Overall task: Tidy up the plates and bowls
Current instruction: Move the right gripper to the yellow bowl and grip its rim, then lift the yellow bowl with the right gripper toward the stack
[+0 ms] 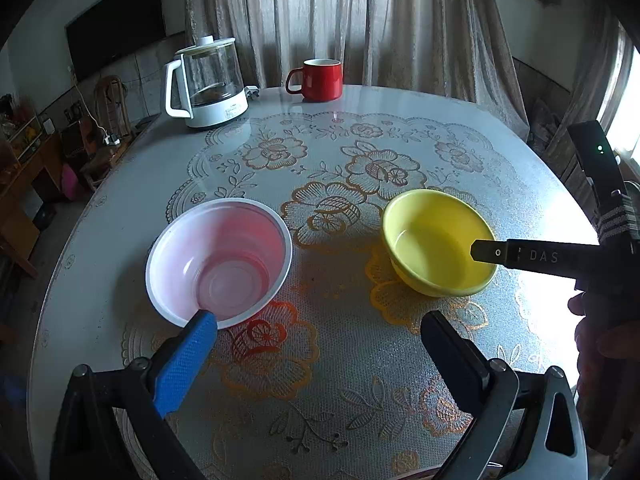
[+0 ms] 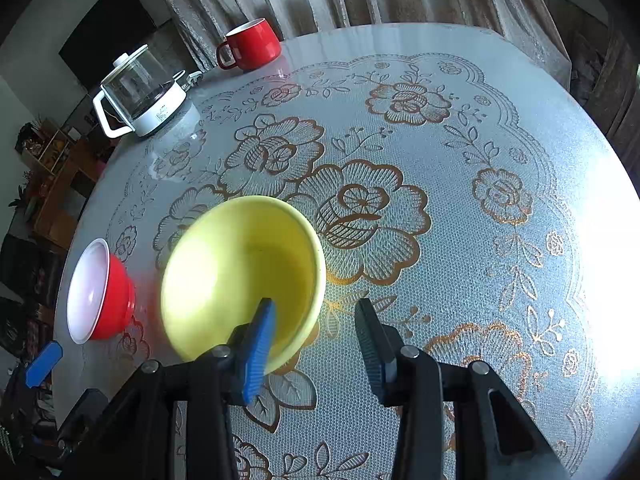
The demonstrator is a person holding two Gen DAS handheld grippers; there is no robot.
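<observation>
Left tool: spread, finger at red bowl rim | right tool: spread, straddling yellow bowl wall, contact unclear | both on table

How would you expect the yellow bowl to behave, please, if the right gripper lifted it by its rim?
The yellow bowl looks thick-walled and glossy, probably ceramic: stiff, fairly heavy for its size, and breakable if dropped. Its glazed rim may slip between the right gripper pads. Held at one edge, it would likely tilt away from the grip.
</observation>
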